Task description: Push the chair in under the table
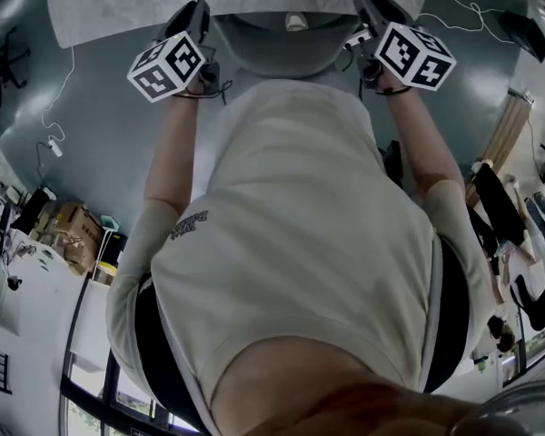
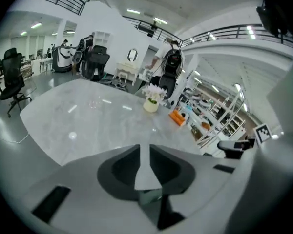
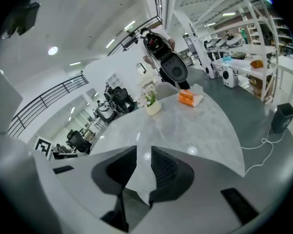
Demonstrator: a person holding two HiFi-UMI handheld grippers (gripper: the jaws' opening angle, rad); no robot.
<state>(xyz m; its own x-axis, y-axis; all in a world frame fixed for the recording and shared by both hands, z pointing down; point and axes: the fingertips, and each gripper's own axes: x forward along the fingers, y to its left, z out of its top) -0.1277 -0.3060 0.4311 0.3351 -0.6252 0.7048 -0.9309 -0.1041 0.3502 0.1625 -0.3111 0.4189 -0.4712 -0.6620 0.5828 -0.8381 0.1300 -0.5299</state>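
Note:
In the head view the grey chair [image 1: 274, 45] stands at the edge of the marble table [image 1: 118, 7], its rounded back towards me. My left gripper [image 1: 198, 14] and right gripper [image 1: 370, 0] are held up on either side of that back, apart from it. In the left gripper view the left gripper [image 2: 144, 151] looks across the table top [image 2: 88, 111] with a narrow gap between its jaws and nothing in it. The right gripper [image 3: 143, 152] shows a slightly wider gap, also with nothing in it. The chair is hidden in both gripper views.
A vase of flowers [image 2: 151, 102] and an orange box [image 2: 177, 117] sit on the table's far side. A person [image 2: 162, 57] stands beyond it. Black office chairs [image 2: 12, 77] stand at the left. Cables [image 1: 59, 89] and cardboard boxes [image 1: 73, 230] lie on the floor.

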